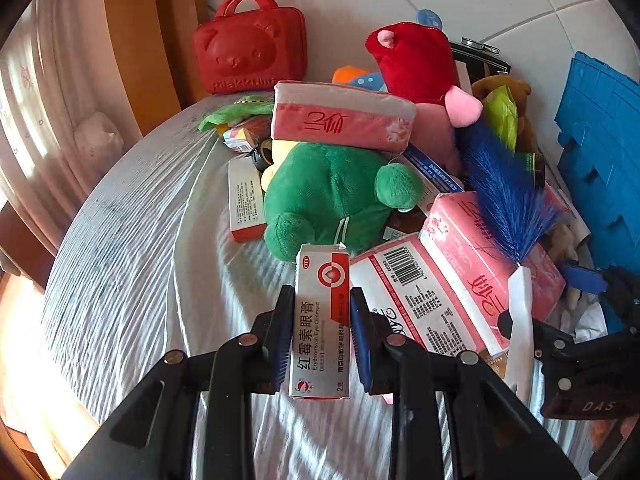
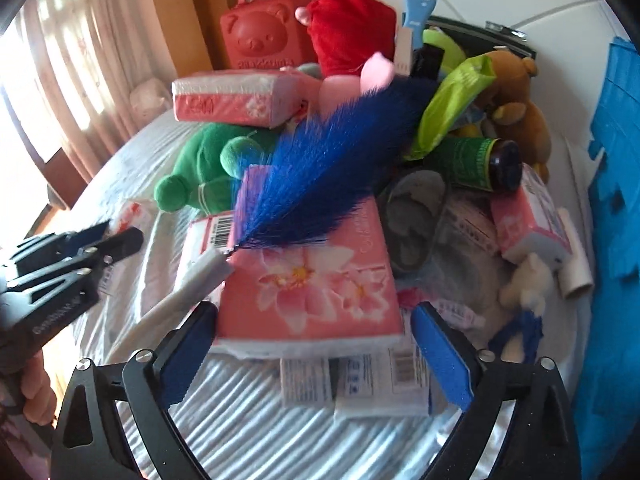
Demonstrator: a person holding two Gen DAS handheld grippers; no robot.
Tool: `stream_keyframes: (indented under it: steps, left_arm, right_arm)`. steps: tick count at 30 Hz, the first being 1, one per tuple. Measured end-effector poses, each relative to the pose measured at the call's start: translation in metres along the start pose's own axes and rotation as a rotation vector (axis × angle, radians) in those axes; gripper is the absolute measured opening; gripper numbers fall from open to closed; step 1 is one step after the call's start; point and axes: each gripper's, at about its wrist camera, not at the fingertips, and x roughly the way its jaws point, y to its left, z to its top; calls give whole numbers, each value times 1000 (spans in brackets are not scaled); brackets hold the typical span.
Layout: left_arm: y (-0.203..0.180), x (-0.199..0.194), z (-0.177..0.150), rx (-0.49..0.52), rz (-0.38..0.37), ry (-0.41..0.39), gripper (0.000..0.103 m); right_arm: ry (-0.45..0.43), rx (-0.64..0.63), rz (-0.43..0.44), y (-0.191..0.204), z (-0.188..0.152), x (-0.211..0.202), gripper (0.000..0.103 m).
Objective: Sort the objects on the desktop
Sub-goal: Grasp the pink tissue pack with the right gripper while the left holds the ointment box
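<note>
The left gripper (image 1: 322, 322) clamps an ointment box (image 1: 322, 320), its long axis along the fingers. The right gripper (image 2: 312, 354) stands wide, empty, straddling the near end of a pink tissue pack (image 2: 312, 288) lying lengthwise straight ahead; it is nearer.

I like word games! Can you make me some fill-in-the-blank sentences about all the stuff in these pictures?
1. The left claw is shut on a small ____ box.
2. The right claw is ____, with a pink tissue pack between its fingers.
3. The brush lying on that tissue pack has ____ bristles.
4. The bag with a bear face is ____.

Missing words: ointment; open; blue; red
</note>
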Motion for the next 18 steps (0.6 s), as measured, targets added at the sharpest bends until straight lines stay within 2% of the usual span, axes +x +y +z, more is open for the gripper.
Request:
stream_keyframes:
  steps: [3,4,6,12,18]
  left_arm:
    - [1,5,6,17,-11,0,26]
    - [1,6,9,23,-17,0,26]
    - [-1,4,14,39,-39,-7,26]
    - [-16,-18,30,110,-119,-56,26]
    - [-38,-49,46,181,-209,-115,26]
  right_arm:
    - [6,21,9,-1,6,12,97]
    - [16,36,17,-1,7,15,92]
    - [27,58,8,-1,6,15,91]
    - [53,70,-75,8,-15,-9,89]
    - [26,124,-223,3,-37,-60,88]
